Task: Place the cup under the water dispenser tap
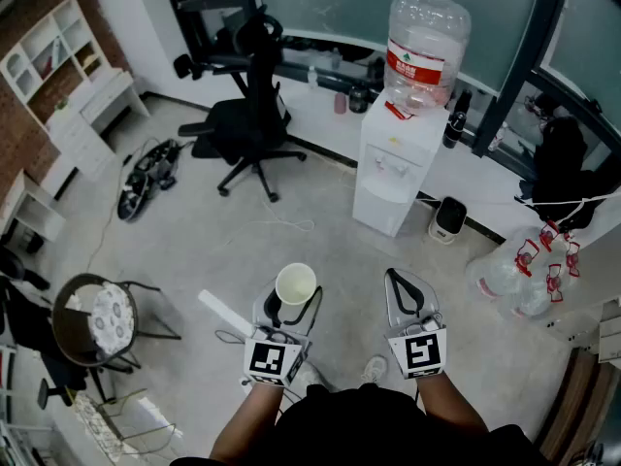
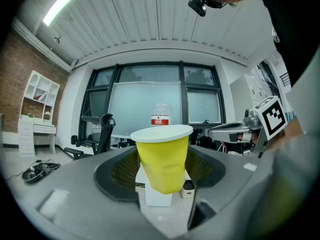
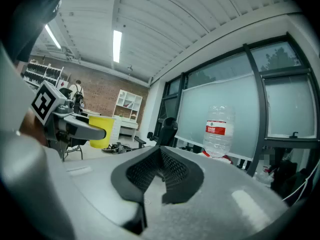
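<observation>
A yellow paper cup (image 1: pixel 295 284) stands upright between the jaws of my left gripper (image 1: pixel 289 306), which is shut on its sides. In the left gripper view the cup (image 2: pixel 164 159) fills the middle, dented a little where the pads press. The white water dispenser (image 1: pixel 393 168) with its clear bottle (image 1: pixel 424 47) stands across the floor ahead, well apart from the cup. It shows behind the cup as a white box (image 2: pixel 156 198). My right gripper (image 1: pixel 398 282) is held level beside the left one, shut with nothing in it; its pads (image 3: pixel 172 169) meet at the tip.
A black office chair (image 1: pixel 247 124) stands left of the dispenser. A small white appliance (image 1: pixel 446 219) sits on the floor to the dispenser's right, with clear plastic bags (image 1: pixel 524 275) further right. A round stool (image 1: pixel 92 318) and floor cables (image 1: pixel 146 173) are on the left.
</observation>
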Motion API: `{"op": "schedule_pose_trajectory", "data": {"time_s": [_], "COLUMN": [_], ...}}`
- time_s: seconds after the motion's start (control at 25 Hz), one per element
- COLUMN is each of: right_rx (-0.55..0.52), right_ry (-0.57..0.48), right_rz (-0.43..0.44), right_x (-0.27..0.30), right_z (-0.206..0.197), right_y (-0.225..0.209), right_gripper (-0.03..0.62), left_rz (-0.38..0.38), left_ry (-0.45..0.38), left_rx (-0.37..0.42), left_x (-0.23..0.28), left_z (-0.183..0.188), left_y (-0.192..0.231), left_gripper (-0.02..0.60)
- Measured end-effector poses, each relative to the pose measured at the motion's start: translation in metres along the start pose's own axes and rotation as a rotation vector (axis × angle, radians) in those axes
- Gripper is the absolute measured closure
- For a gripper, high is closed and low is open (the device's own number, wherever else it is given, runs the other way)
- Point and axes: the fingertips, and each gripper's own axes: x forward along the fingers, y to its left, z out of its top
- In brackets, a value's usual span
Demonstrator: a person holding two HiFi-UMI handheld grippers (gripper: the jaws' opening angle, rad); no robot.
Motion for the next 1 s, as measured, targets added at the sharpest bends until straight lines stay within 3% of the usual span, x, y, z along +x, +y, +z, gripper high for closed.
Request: {"op": "schedule_pose_trajectory", "data": {"time_s": [0.52, 0.8, 1.0], "right_rx": [0.030, 0.079, 0.058], "right_ry": [-0.018, -0.009, 0.027], "right_rz": [-0.028, -0.046, -0.077], "right_x": [0.000, 0.016, 0.026], "right_z": [0.002, 0.001, -0.007], "right_y": [-0.003, 0.014, 0.026], "right_gripper": [0.591, 0.591, 0.591], "left_rz": [-0.010, -0.026, -0.050], "left_ry": [-0.005, 0.004, 0.030], "left_rx": [0.010, 0.009, 0.008], "left_x": [0.001, -0.003, -0.007], "left_z": [-0.001, -0.006, -0.015], "left_y": [0.002, 0.025, 0.044], "left_gripper": [0.295, 0.295, 0.295]}}
